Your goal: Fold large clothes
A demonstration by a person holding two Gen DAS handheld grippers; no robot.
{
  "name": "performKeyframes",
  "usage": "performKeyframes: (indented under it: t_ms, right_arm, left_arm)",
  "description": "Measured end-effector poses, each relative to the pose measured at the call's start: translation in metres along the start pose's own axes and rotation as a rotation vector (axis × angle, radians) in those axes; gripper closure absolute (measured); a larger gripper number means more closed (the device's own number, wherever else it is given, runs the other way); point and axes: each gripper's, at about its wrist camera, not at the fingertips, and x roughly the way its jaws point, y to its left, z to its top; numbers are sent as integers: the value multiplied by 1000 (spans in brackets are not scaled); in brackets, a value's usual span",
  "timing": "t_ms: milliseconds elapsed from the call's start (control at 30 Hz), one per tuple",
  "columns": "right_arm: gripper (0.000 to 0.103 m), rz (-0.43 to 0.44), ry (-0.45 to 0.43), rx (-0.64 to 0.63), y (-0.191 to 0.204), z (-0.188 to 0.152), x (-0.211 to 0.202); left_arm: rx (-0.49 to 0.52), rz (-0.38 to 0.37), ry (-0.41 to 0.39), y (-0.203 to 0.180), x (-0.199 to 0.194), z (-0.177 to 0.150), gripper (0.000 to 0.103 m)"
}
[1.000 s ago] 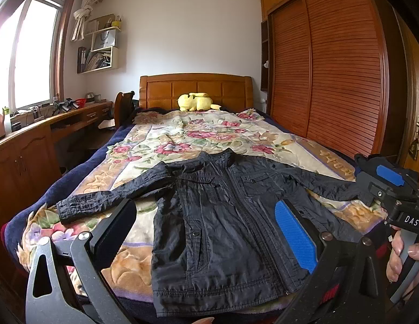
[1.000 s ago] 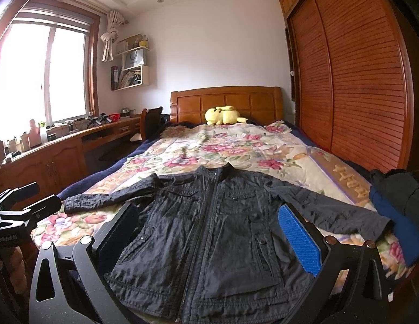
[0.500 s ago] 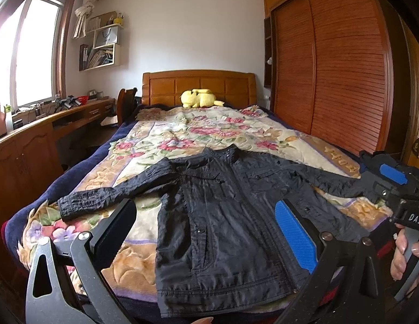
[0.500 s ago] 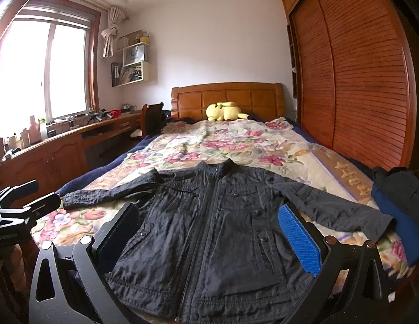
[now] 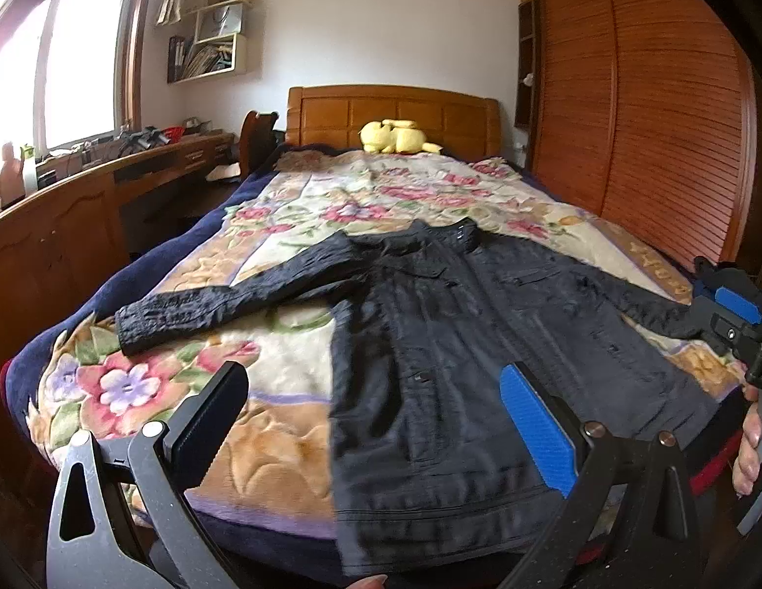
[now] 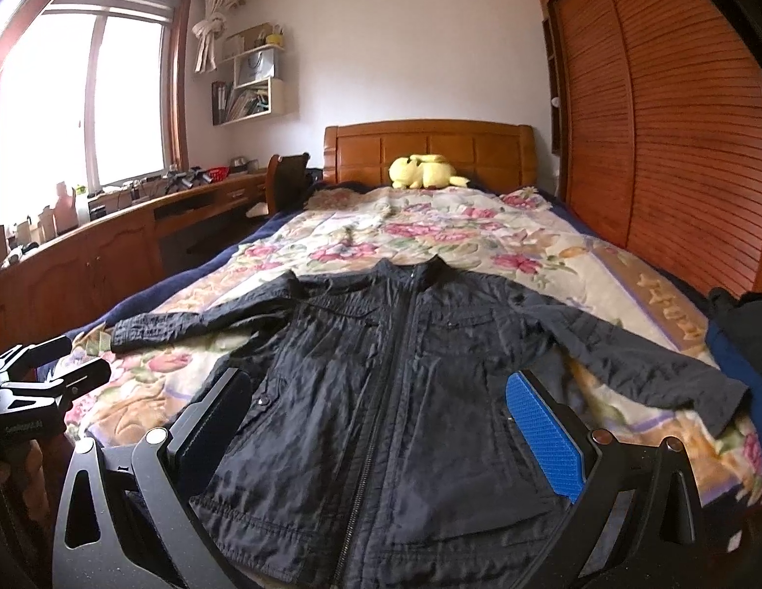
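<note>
A black zip-up jacket (image 5: 469, 343) (image 6: 395, 392) lies flat and face up on the floral bedspread (image 5: 292, 378) (image 6: 430, 235), sleeves spread to both sides, hem at the foot of the bed. My left gripper (image 5: 376, 422) hovers open above the bedspread just left of the jacket's hem. My right gripper (image 6: 381, 422) hangs open over the jacket's lower front, with nothing between its fingers. Each gripper also shows in the other's view: the right gripper (image 5: 729, 314) near the right sleeve cuff, the left gripper (image 6: 42, 383) by the left edge of the bed.
A yellow plush toy (image 6: 425, 172) rests against the wooden headboard (image 6: 430, 147). A slatted wooden wardrobe (image 6: 675, 122) runs along the right of the bed. A long desk (image 6: 111, 240) with clutter stands under the window at left. Dark and blue clothes (image 6: 744, 338) are piled at the bed's right edge.
Both cameras have dropped and moved closer to the foot of the bed, the left one swinging left. The jacket has not moved and both grippers stay open.
</note>
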Motion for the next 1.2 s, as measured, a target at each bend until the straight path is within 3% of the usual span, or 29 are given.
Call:
performKeyframes:
  t_ms: [367, 700, 967, 1200]
  right_arm:
    - [0, 66, 62, -57, 16, -5, 64]
    - [0, 202, 224, -161, 56, -16, 160]
    - [0, 267, 214, -238, 96, 1, 196]
    - [0, 275, 303, -217, 99, -25, 239]
  left_arm:
    - [-22, 49, 66, 53, 50, -18, 0]
    - [-44, 107, 121, 114, 97, -30, 0]
    - [-107, 133, 170, 173, 129, -27, 0]
    - [-156, 137, 186, 230, 149, -14, 0]
